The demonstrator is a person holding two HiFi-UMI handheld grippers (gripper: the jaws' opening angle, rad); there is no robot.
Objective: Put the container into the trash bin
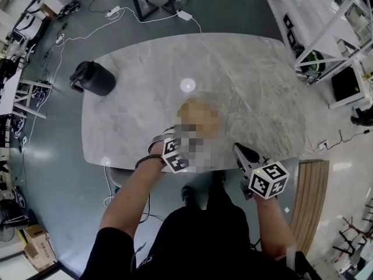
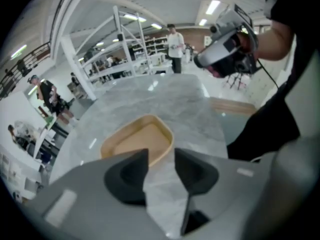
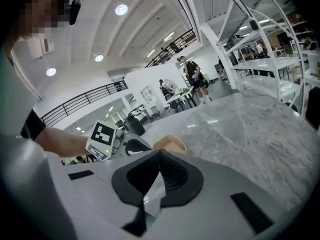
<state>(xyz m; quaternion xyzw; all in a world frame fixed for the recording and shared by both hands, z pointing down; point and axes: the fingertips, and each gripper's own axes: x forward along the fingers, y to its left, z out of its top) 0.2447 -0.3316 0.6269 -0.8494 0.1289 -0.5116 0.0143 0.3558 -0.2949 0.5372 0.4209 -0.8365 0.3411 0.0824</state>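
A tan, shallow container (image 1: 195, 111) lies on the marble table (image 1: 250, 80), near its front edge; a mosaic patch covers part of it in the head view. My left gripper (image 1: 159, 142) hovers just short of the container's near left side, pointing steeply down. Its jaws stand open with only tabletop between them, and the container (image 2: 139, 140) lies right beyond the fingertips. My right gripper (image 1: 238, 150) hangs to the container's right, over the table's front edge, and its jaws meet at the tips with nothing held. A black trash bin (image 1: 93, 77) stands at the table's far left corner.
White cables (image 1: 145, 17) trail over the grey floor beyond the table. White shelving (image 1: 344, 34) stands at the right and a wooden bench (image 1: 310, 197) at the lower right. A cardboard box (image 1: 39, 247) sits at the lower left. Several people stand far off in the hall.
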